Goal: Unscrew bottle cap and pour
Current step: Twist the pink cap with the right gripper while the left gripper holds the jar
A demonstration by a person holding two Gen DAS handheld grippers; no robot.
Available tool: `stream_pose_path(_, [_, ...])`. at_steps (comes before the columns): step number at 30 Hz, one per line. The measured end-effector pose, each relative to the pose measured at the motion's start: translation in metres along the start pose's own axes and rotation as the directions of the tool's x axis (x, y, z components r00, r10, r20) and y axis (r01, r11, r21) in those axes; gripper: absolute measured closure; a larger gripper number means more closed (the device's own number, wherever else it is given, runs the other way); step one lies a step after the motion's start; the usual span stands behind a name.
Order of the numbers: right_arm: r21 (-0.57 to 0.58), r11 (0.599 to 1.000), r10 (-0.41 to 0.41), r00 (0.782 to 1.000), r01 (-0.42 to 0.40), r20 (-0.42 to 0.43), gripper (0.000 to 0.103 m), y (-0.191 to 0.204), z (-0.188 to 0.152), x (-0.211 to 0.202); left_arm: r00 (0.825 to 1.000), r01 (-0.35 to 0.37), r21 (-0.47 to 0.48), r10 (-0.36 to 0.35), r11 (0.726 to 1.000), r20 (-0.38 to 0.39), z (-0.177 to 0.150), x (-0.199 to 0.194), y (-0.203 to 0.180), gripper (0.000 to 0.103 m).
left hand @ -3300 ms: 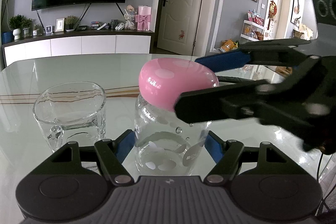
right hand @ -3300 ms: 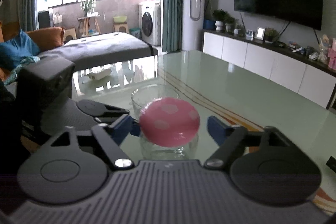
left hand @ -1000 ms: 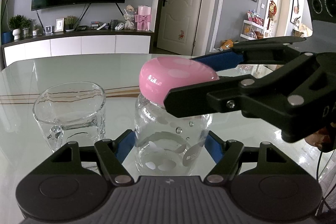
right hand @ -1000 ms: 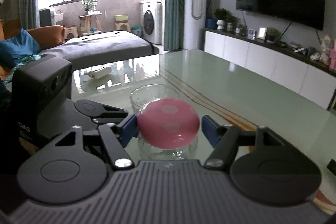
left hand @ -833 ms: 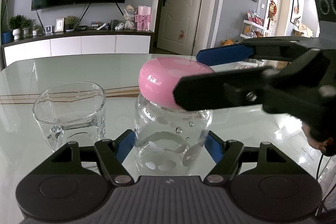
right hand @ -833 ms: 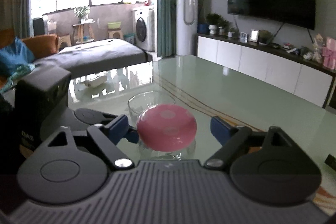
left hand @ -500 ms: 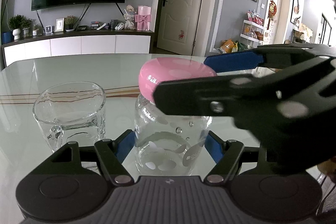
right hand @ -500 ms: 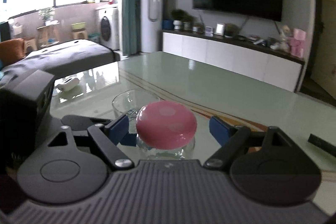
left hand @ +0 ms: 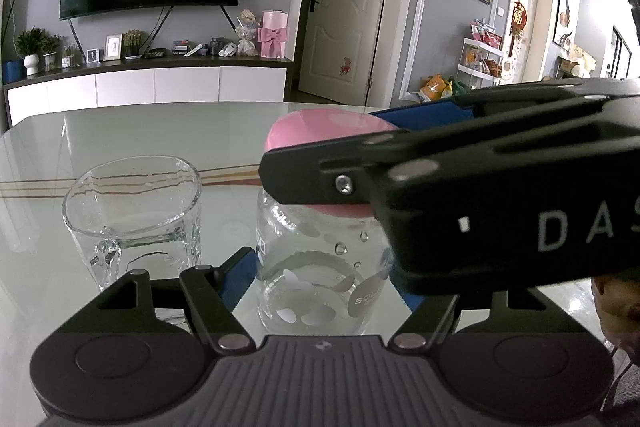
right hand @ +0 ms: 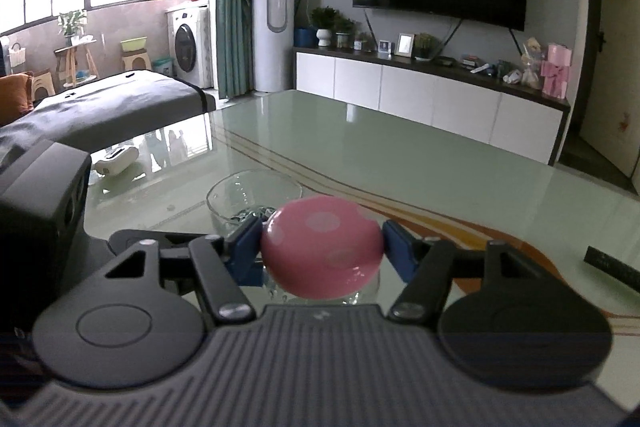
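A clear glass bottle (left hand: 316,267) with a round pink cap (left hand: 320,131) stands on the glass table (left hand: 160,131). My left gripper (left hand: 324,275) is shut on the bottle's body, its blue pads against both sides. My right gripper (right hand: 322,247) is shut on the pink cap (right hand: 320,247), its blue pads pressed on the cap's left and right sides; in the left wrist view it reaches in from the right (left hand: 460,163). An empty clear drinking glass (left hand: 132,211) stands just left of the bottle, and shows behind the cap in the right wrist view (right hand: 252,195).
A dark flat remote-like object (right hand: 612,267) lies on the table at the right. A white cabinet (left hand: 152,87) with a TV above stands beyond the table's far edge. A dark sofa (right hand: 100,115) lies past the table's left side.
My right gripper has swung round the cap, its view turning rightward toward the TV wall, and its pads have closed from a gap onto the cap. The bottle and left gripper stayed still.
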State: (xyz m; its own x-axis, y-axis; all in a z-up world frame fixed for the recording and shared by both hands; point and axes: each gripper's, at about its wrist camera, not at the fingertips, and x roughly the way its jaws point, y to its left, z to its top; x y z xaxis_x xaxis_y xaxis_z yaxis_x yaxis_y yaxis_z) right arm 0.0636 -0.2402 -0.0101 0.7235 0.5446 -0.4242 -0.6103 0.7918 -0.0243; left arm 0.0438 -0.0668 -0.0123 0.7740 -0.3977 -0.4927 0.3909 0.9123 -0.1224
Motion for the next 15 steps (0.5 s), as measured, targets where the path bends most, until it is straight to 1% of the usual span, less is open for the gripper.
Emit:
stream_pose_path(6, [0.014, 0.996, 0.083, 0.996, -0.083, 0.011, 0.037, -0.013, -0.002, -0.002, 1.000, -0.001, 0.000, 0.001, 1.000, 0.000, -0.001, 0.000, -0.003, 0.027])
stream_pose_path(15, [-0.016, 0.988, 0.153, 0.988, -0.153, 0.019, 0.037, -0.022, 0.002, -0.002, 1.000, 0.000, -0.001, 0.000, 1.000, 0.000, 0.000, 0.000, -0.004, 0.027])
